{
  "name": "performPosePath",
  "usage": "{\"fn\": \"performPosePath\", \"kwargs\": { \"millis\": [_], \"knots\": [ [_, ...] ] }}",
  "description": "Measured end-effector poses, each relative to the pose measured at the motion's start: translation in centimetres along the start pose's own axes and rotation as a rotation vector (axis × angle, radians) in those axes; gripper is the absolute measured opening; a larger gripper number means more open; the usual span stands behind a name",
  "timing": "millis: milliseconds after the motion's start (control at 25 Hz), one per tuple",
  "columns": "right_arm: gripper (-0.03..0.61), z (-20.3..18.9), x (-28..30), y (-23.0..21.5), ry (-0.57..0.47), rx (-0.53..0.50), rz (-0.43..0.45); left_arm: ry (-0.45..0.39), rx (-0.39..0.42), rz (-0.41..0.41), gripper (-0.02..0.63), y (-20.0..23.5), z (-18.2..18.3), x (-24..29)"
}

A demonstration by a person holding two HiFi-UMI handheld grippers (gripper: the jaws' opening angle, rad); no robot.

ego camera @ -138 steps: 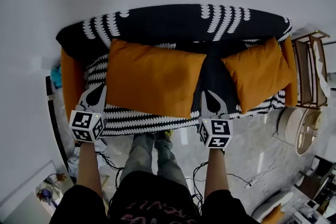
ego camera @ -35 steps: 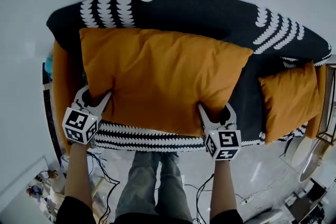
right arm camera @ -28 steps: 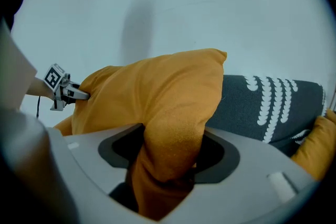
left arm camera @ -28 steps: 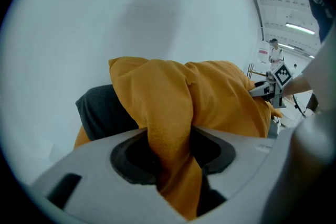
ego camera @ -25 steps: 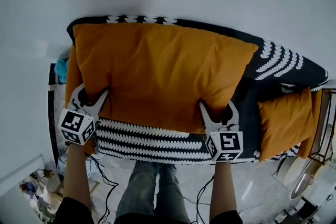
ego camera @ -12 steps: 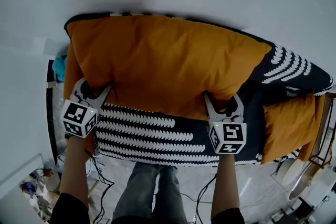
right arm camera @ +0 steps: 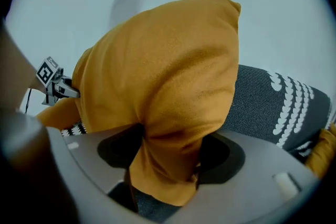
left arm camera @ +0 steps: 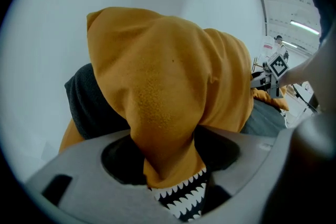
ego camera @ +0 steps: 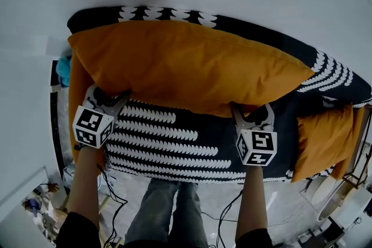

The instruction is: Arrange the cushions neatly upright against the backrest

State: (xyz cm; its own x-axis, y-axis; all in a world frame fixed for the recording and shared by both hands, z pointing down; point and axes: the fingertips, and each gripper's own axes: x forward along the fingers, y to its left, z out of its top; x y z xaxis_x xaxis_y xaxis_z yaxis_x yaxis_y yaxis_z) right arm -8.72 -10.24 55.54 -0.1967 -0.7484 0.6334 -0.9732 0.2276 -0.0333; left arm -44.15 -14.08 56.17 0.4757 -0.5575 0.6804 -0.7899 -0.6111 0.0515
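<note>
The big cushion (ego camera: 186, 69) is plain orange, long and plump. It stands on its long edge, leaning back against the black-and-white patterned backrest (ego camera: 168, 13) and covering most of it. Its lower edge sits at the back of the seat (ego camera: 174, 142), with both lower corners bunched up. The small cushion (ego camera: 322, 139), the same orange, sits apart at the right end of the seat.

The large cushion (ego camera: 186, 67) is hiding most of the sofa backrest (ego camera: 168, 13); the person (ego camera: 168, 215) is being cut off at the bottom edge, and floor clutter (ego camera: 38, 206) is showing too small to identify
</note>
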Motion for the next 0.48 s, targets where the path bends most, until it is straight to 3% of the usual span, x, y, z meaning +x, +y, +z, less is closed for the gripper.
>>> {"fn": "performPosePath", "kwargs": {
  "millis": [480],
  "knots": [
    [0.368, -1.6, 2.2, 0.0, 0.045, 0.044, 0.006, 0.044, -0.043, 0.028, 0.35, 2.3, -1.6, 1.2]
  ]
}}
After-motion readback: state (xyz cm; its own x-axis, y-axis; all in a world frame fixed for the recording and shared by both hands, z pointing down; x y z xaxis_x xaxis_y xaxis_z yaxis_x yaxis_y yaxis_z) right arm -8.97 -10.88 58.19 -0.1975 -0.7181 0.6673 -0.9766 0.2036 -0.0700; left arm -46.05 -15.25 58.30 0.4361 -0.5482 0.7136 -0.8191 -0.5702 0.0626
